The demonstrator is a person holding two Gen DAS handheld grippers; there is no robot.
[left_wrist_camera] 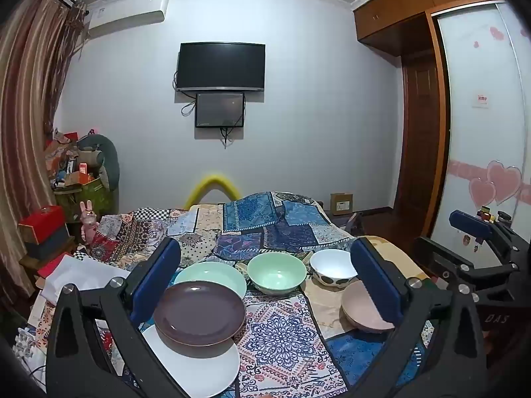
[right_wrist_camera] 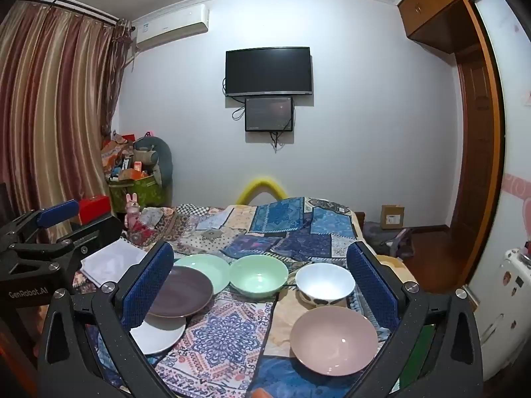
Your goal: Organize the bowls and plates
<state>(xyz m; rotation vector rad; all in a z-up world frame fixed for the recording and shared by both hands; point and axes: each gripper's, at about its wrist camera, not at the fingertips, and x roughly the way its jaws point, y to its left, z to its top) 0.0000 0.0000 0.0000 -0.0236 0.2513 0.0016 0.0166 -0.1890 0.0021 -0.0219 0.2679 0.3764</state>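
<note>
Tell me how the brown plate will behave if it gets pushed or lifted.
The brown plate looks rigid and glossy, so it is probably slippery under pads. It lies overlapping the white plate and the green plate, so a push would likely slide or rock it rather than move it flat. It looks ceramic: likely breakable.

Ahead of me, a pale grey wall point(left_wrist_camera: 315, 116) carries a black flat television point(left_wrist_camera: 220, 66) with a smaller dark screen point(left_wrist_camera: 219, 110) beneath. Striped brown curtains point(right_wrist_camera: 49, 106) hang left; a wooden wardrobe point(left_wrist_camera: 415, 16) stands right; a white air conditioner point(right_wrist_camera: 172, 26) sits up high.
</note>
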